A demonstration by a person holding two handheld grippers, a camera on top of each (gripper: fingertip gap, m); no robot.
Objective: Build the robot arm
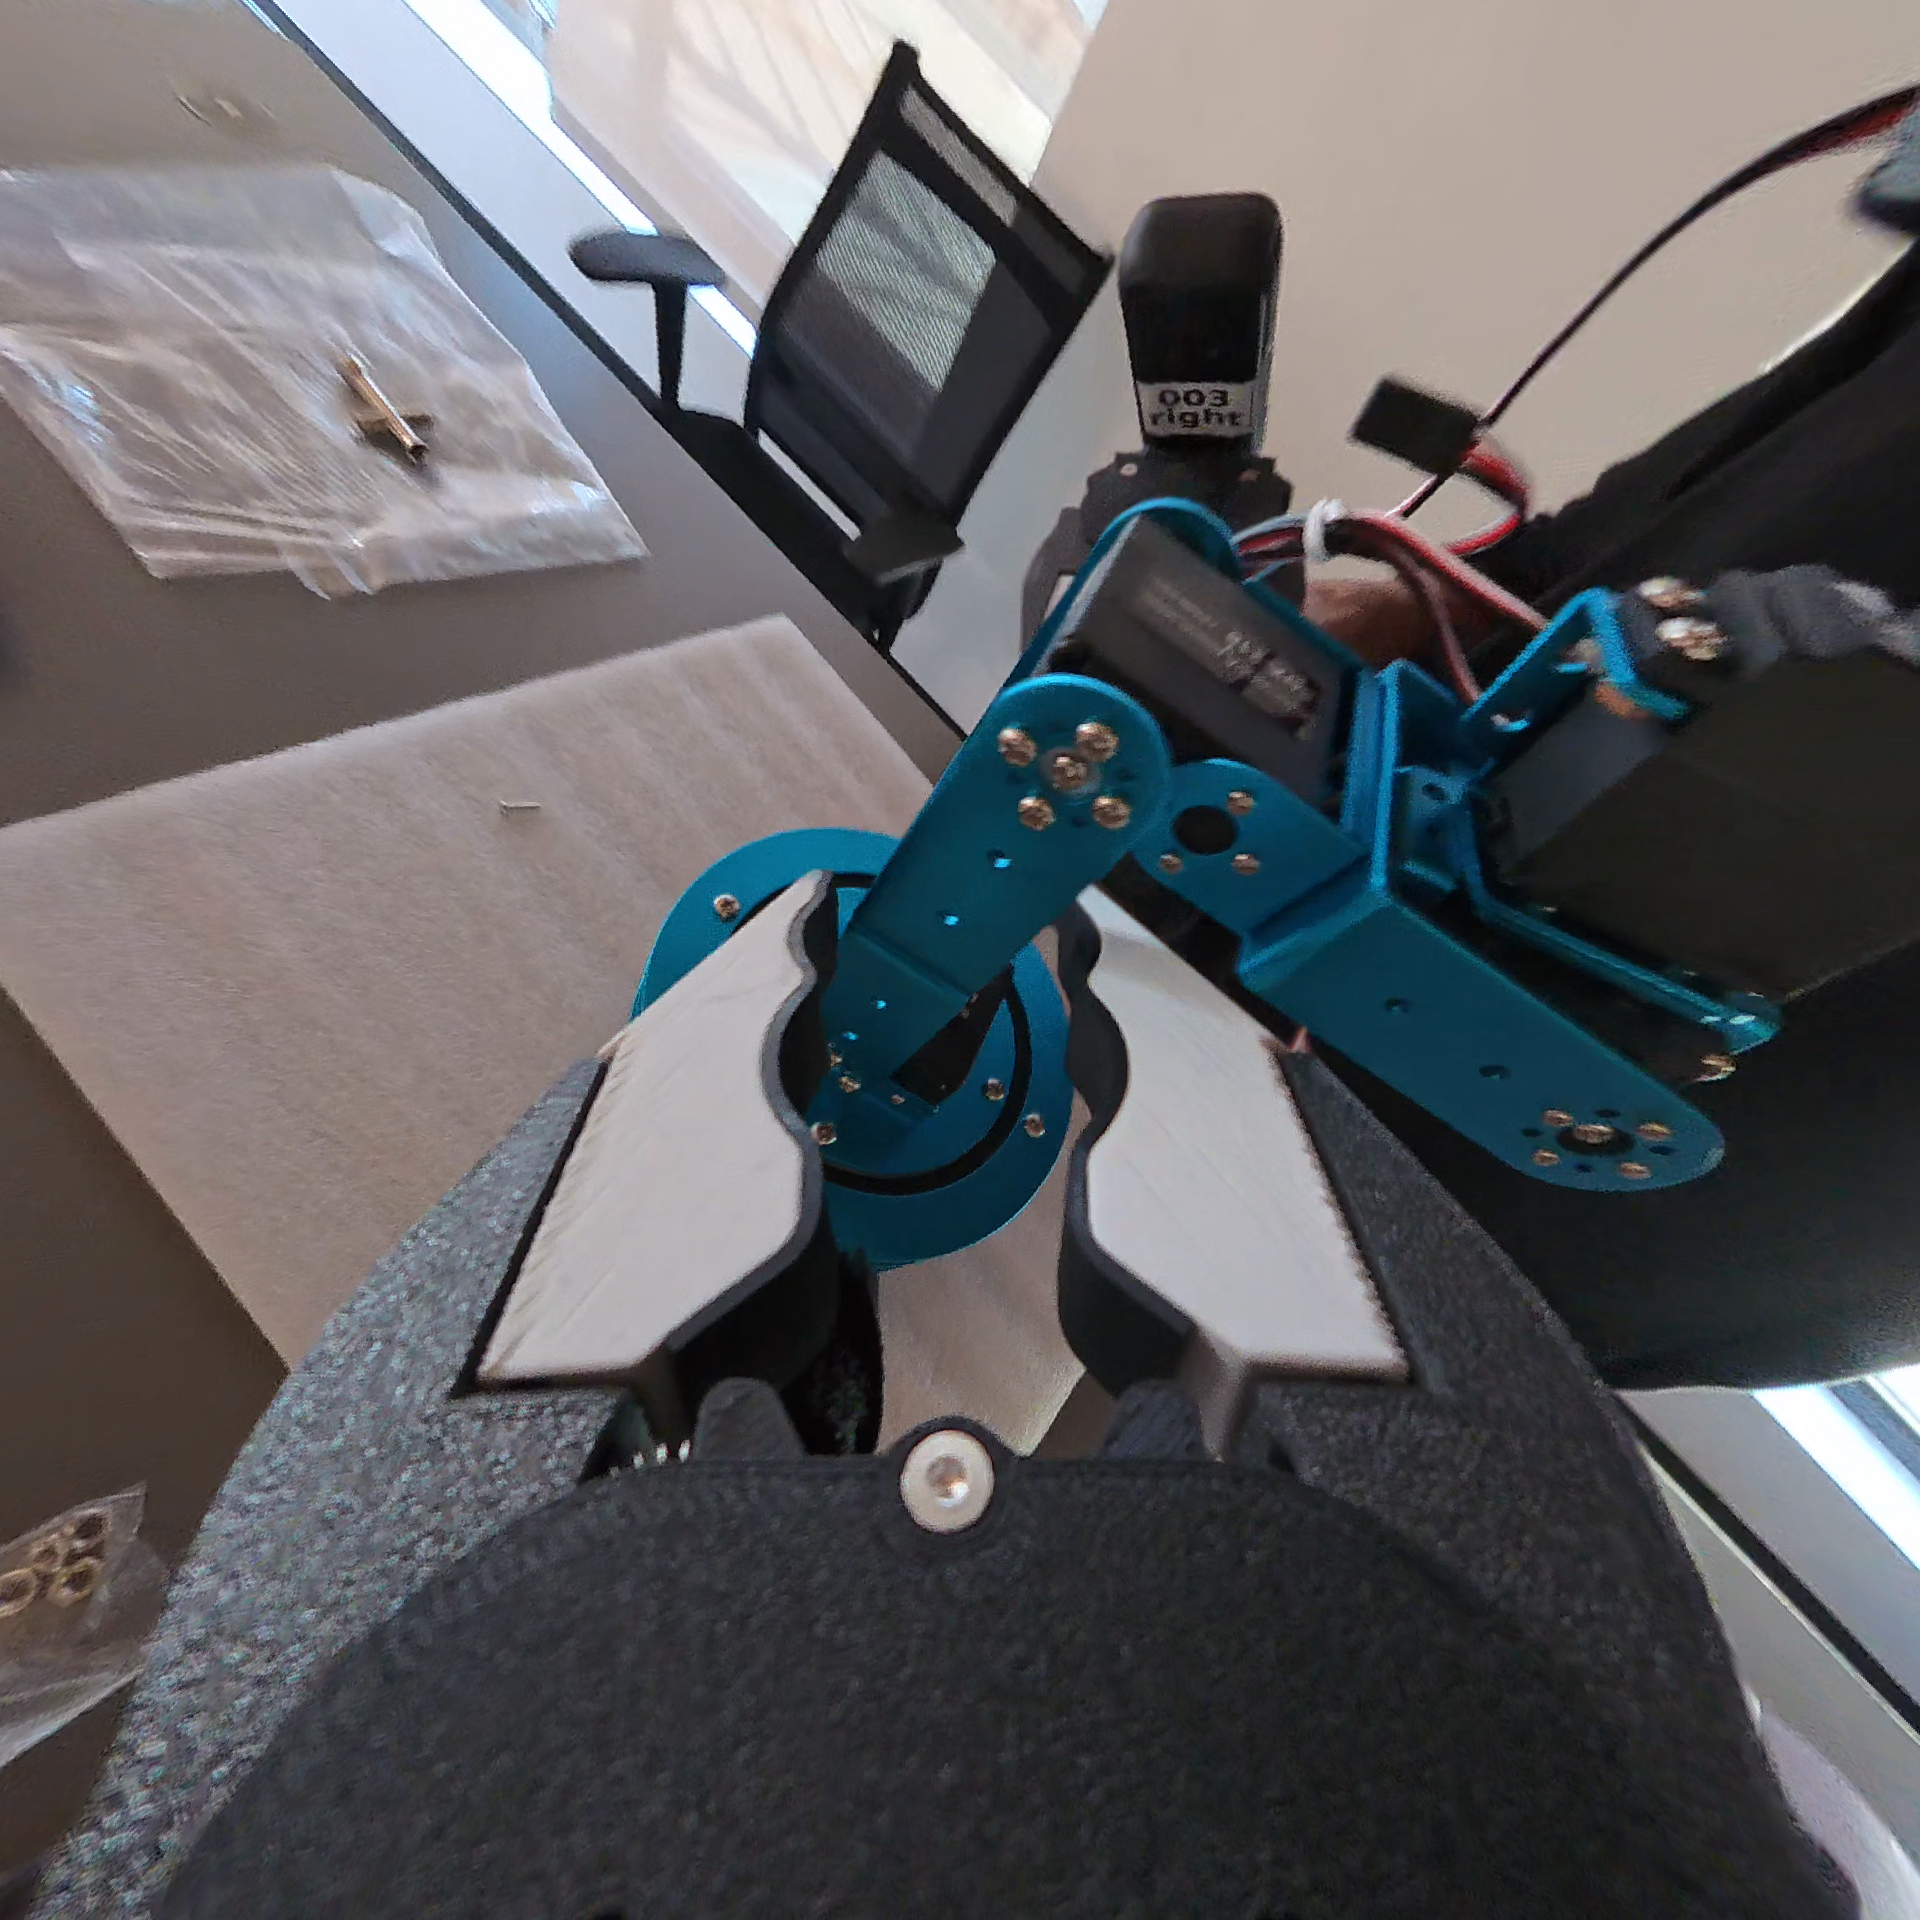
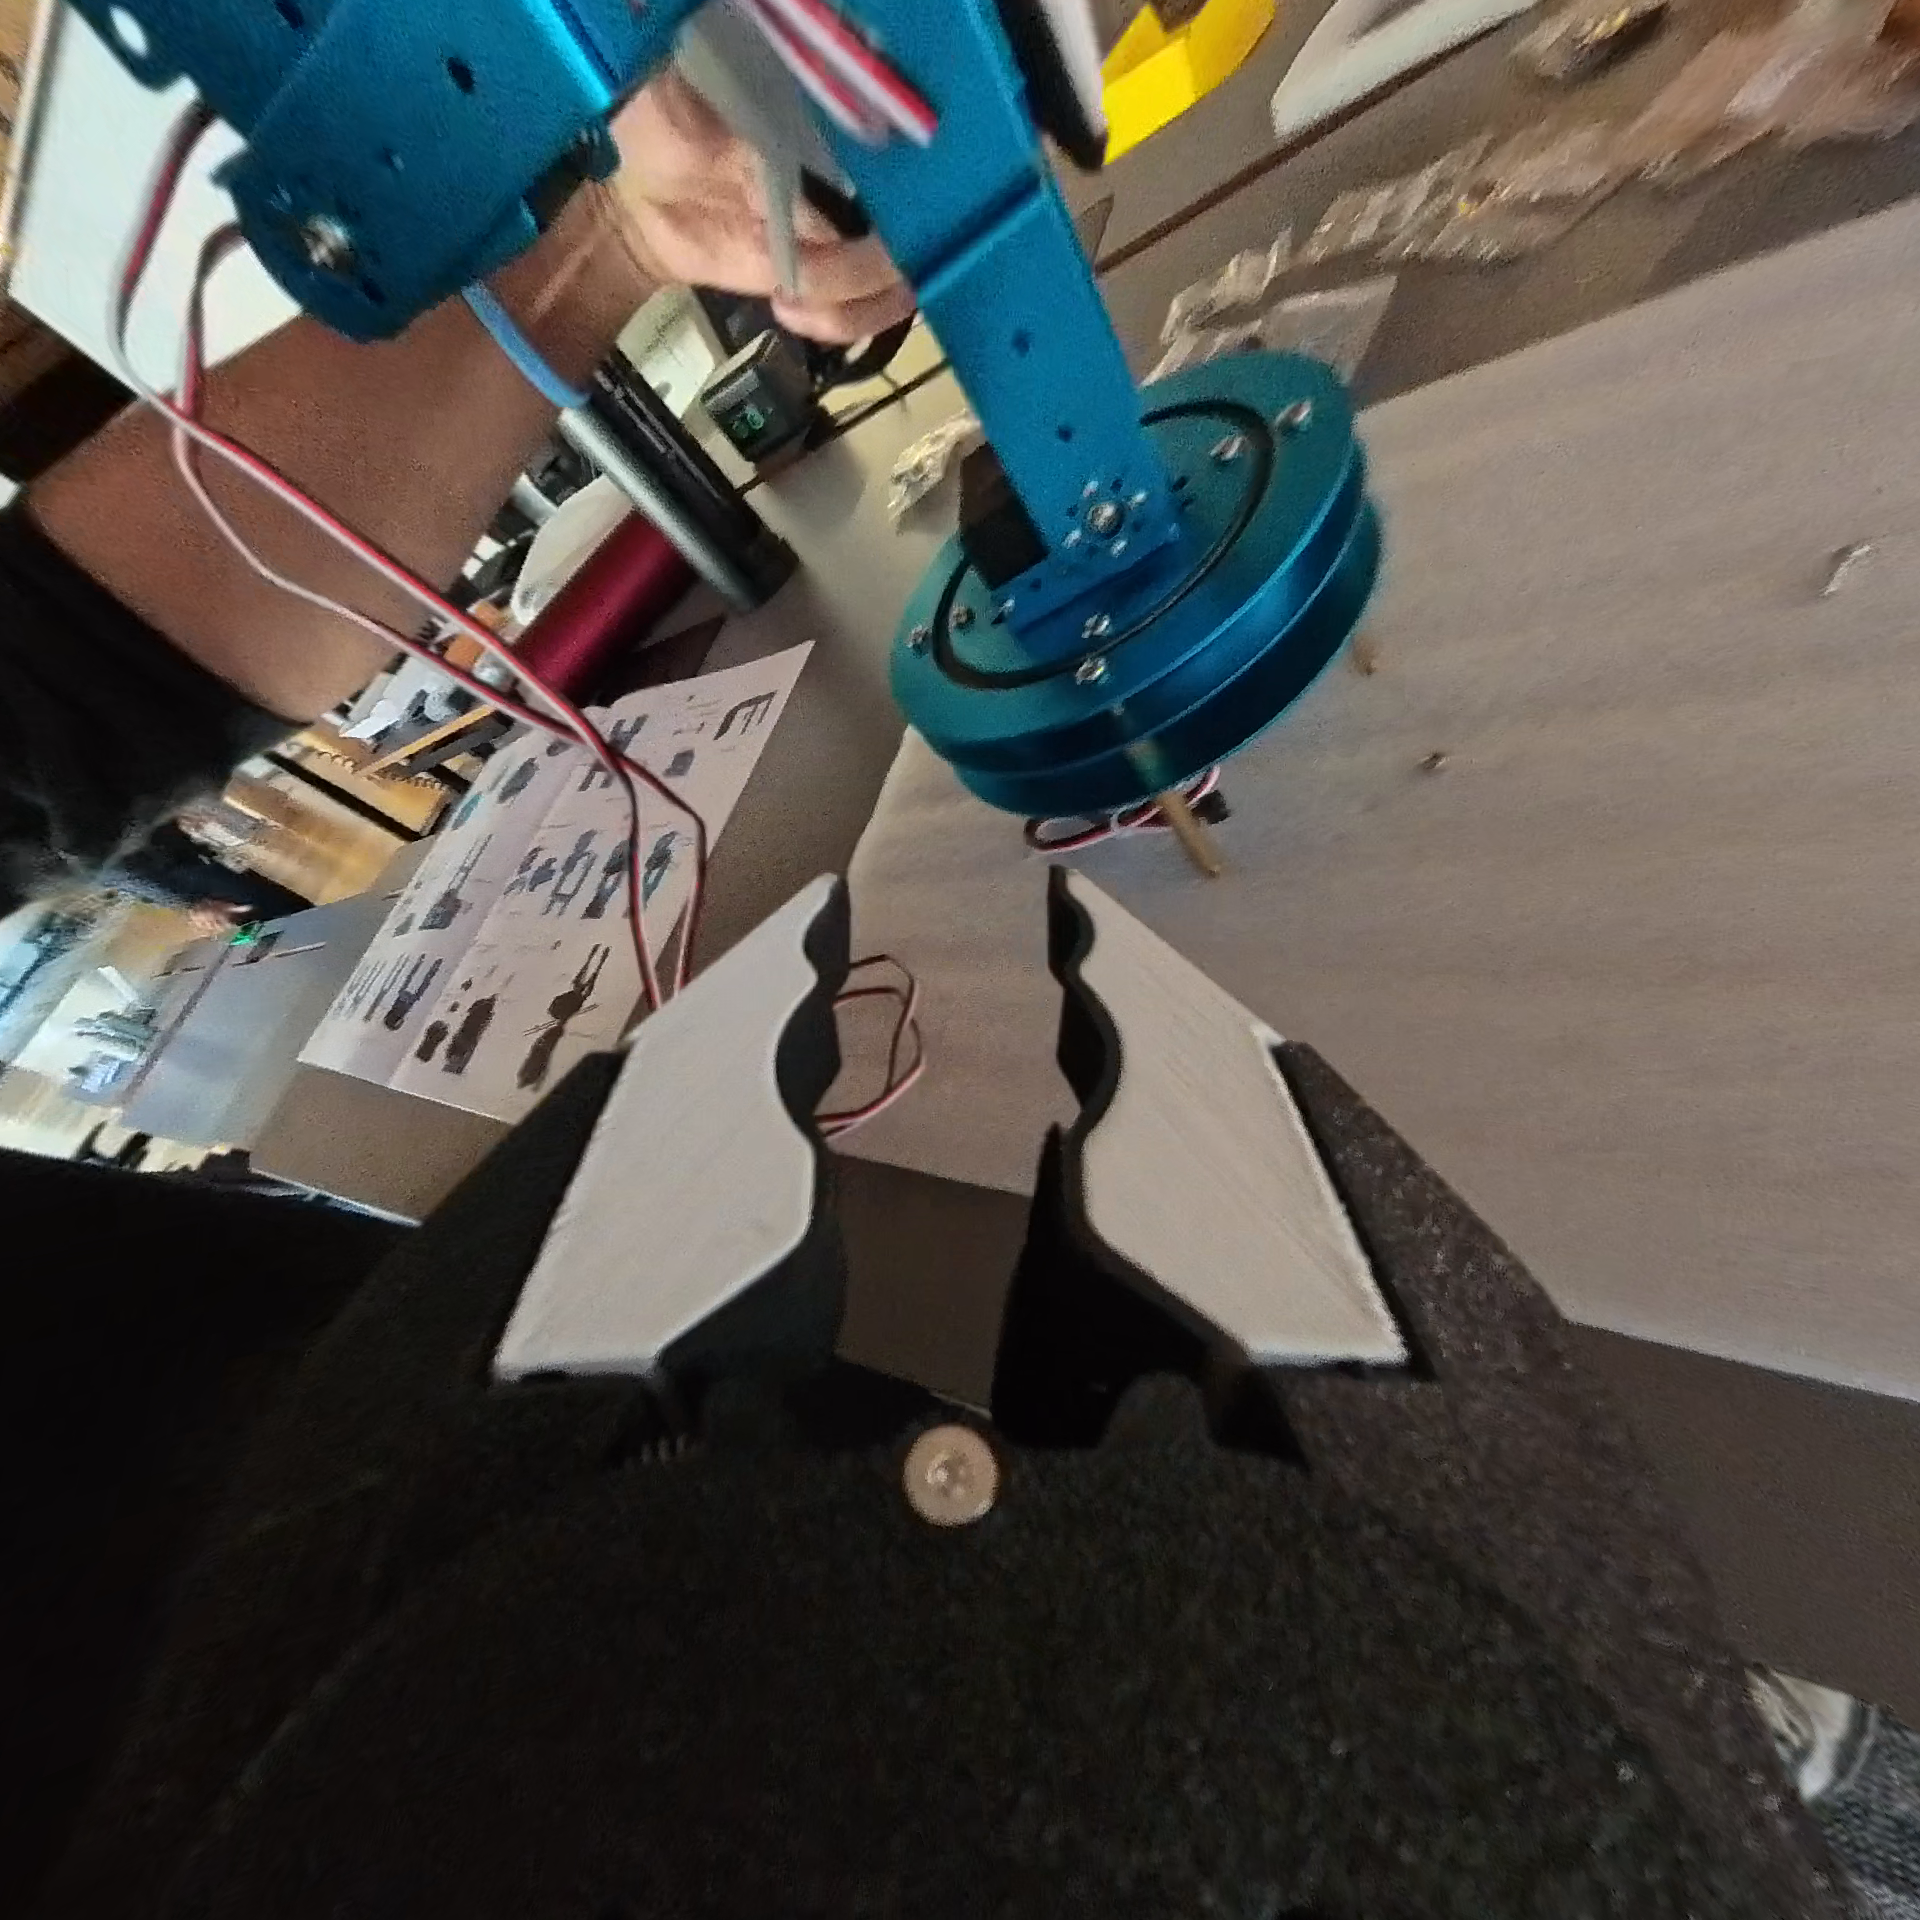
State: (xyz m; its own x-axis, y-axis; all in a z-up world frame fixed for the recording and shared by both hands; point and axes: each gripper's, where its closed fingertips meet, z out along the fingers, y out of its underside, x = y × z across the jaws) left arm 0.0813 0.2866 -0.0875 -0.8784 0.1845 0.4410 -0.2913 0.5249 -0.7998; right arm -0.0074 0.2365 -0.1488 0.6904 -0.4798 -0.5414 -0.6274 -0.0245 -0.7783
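A small blue metal robot arm (image 1: 1039, 821) with black servos and a round blue base (image 1: 935, 1174) hangs tilted in the air above a pale foam mat (image 1: 364, 935). My left gripper (image 1: 945, 925) is shut on the arm's lowest blue bracket, just above the base. In the right wrist view the arm (image 2: 997, 301) and its base (image 2: 1174, 644) float ahead, with red, white and black servo wires (image 2: 416, 644) trailing down. My right gripper (image 2: 945, 894) is open and empty, below and short of the base. A hand (image 2: 707, 208) shows behind the arm.
Clear plastic bags (image 1: 208, 416) with a metal part lie at the far left, and a bag of nuts (image 1: 52, 1569) sits near me. A printed parts sheet (image 2: 561, 894) lies left of the mat. An office chair (image 1: 914, 343) stands past the table edge. My hands' fingertips stand some 12 cm from each other.
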